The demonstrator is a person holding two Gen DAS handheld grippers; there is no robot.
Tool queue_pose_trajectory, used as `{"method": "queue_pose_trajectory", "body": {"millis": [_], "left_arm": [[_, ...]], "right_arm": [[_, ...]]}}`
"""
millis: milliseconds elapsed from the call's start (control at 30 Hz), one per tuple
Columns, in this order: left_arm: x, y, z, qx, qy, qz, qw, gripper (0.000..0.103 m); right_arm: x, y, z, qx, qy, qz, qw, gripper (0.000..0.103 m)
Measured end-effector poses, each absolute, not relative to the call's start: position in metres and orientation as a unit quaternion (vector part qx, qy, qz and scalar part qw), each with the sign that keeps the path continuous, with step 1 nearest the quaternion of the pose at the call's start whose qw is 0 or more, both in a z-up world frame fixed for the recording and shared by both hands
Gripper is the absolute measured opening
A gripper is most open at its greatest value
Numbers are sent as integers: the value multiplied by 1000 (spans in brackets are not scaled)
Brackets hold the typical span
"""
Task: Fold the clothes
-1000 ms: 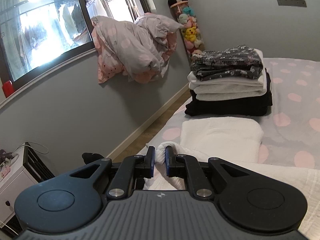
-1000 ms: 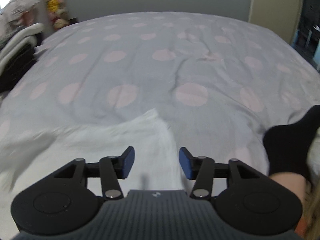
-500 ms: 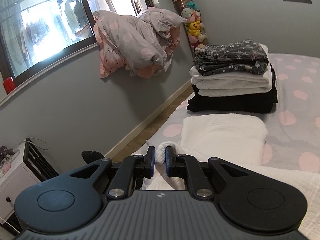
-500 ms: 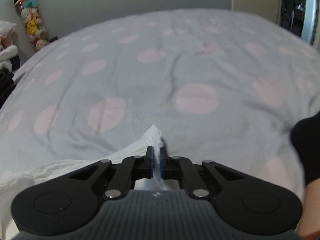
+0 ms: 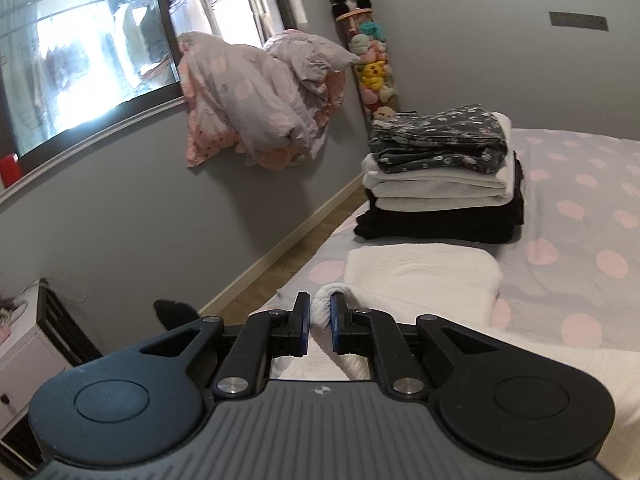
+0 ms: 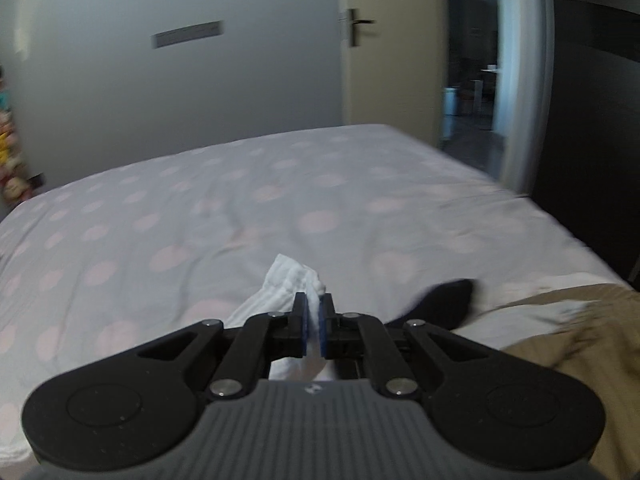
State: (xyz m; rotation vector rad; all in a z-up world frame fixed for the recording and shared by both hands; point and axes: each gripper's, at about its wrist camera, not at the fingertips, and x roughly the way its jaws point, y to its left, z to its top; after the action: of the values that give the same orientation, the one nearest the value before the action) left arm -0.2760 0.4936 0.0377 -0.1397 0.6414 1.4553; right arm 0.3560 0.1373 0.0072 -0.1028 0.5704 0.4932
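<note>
Fingers of the left gripper point(image 5: 320, 322) are clamped on a thick rolled edge of the white garment point(image 5: 400, 312), which bulges up between the blue pads. On the other side, the right gripper point(image 6: 314, 322) has its fingers pinched tight on another corner of the same white cloth point(image 6: 294, 276), a crumpled tip poking out above them and the rest hanging down beneath. So the piece is held at two points, stretched across the near edge of the bed point(image 6: 240, 208), partly lifted off the grey dotted cover.

As for progress, a fair share looks done. In the left wrist view a neat stack of folded clothes point(image 5: 440, 184) sits further up the bed: dark at the bottom, pale layers in the middle, a grey patterned piece on top. Just in front of it lies a folded white item point(image 5: 420, 268) on its own, near the left gripper.

Left to do, by my reading: the white garment in hand has not been folded yet, only picked up by its corners. In the right wrist view a tan garment point(image 6: 580, 336) and a black sock point(image 6: 444, 300) lie at the right of the bed, loose and unfolded, so they probably wait their turn.
</note>
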Motion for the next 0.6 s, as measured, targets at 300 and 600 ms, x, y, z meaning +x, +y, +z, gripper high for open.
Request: {"method": "queue_pose_trajectory", "body": {"millis": [300, 600], "left_arm": [[-197, 563, 12, 19, 356, 644, 677, 12], [-134, 659, -39, 54, 419, 642, 640, 11]], "right_arm": [[400, 169, -23, -104, 276, 200, 934, 6], [454, 283, -69, -155, 271, 197, 929, 6]]}}
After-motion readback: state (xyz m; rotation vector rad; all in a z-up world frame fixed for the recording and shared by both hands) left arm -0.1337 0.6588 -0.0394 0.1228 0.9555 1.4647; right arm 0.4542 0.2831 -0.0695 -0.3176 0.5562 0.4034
